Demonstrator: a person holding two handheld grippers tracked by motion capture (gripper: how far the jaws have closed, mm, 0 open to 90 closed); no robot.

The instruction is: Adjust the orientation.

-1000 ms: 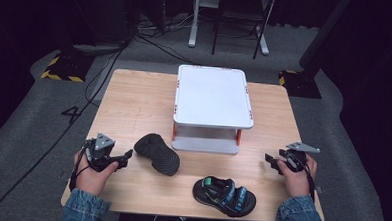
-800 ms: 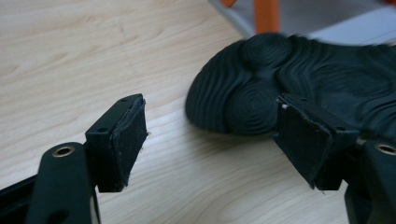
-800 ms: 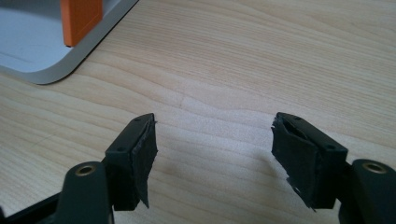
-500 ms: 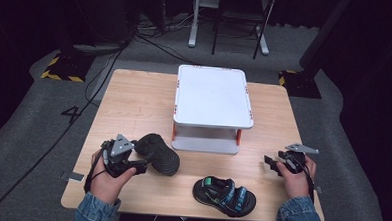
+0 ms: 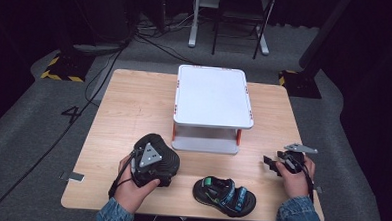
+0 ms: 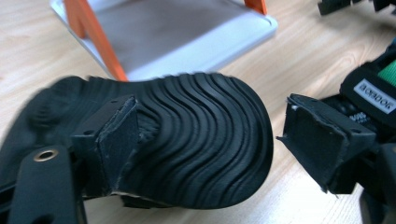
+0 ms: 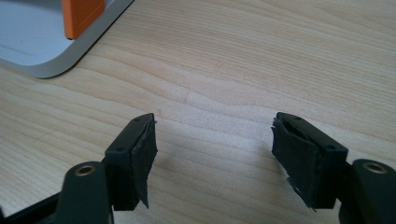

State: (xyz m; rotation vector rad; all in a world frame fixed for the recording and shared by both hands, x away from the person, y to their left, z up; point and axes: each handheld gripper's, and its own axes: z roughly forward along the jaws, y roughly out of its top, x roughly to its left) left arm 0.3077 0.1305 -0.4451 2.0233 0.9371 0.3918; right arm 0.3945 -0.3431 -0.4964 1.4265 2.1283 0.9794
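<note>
A black sandal lies sole-up near the table's front left. My left gripper is over it, and its jaws have just been opening. In the left gripper view the wavy sole lies between the jaws of that gripper. One pad rests against the sole and the other stands clear of the toe edge. A second sandal with green and blue straps sits upright at the front middle, and its edge is just past my left gripper. My right gripper stands open over bare wood, with nothing between its fingers.
A white two-tier stand with orange legs occupies the middle of the wooden table; its lower shelf is just beyond the overturned sandal, and a corner lies ahead of my right gripper. Cables and chair legs are on the floor behind.
My left gripper has moved rightward from beside the overturned sandal to over it, and its jaws stand wider. The right hand has stayed in place.
</note>
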